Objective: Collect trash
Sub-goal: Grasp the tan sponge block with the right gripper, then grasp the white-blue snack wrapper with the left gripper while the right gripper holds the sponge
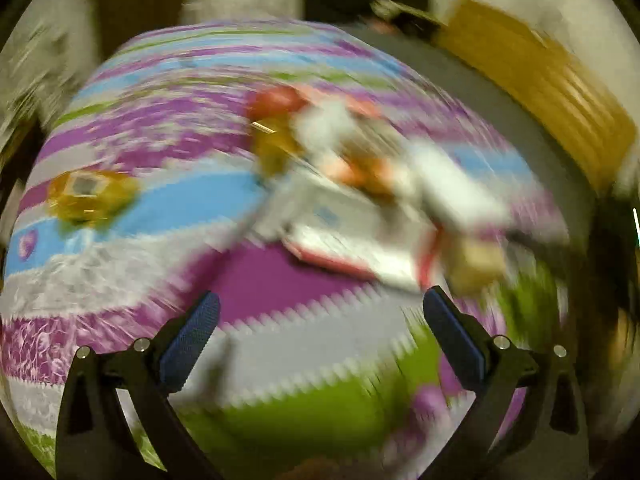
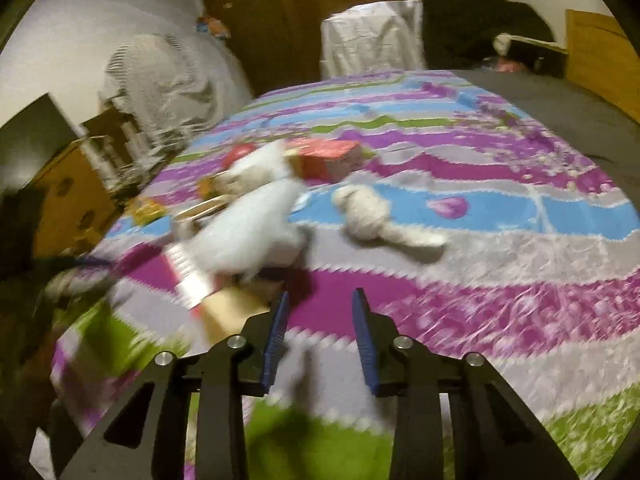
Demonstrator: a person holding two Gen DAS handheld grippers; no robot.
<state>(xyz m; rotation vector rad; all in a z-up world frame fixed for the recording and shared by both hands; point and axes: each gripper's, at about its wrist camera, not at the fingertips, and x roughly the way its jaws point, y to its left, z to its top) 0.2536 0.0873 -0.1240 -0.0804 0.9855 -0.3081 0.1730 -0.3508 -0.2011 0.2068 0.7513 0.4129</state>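
Observation:
Both views are motion-blurred. Trash lies on a bed with a purple, blue, grey and green striped cover (image 1: 260, 280) (image 2: 500, 280). In the left wrist view a heap of white paper, red-and-white cartons (image 1: 340, 248) and a yellow wrapper (image 1: 276, 148) sits ahead, with another yellow wrapper (image 1: 88, 196) to the left. My left gripper (image 1: 320, 308) is open and empty, above the cover just short of the heap. In the right wrist view a white crumpled paper (image 2: 256, 224), a red box (image 2: 332, 156) and a crumpled tissue (image 2: 376, 216) lie ahead. My right gripper (image 2: 320, 300) is open, narrower, and empty.
A wooden headboard (image 1: 540, 80) (image 2: 600, 56) stands at the far right. A white fan (image 2: 160, 80) and a wooden cabinet (image 2: 72, 200) are left of the bed. A white covered object (image 2: 372, 36) and dark doors are behind it.

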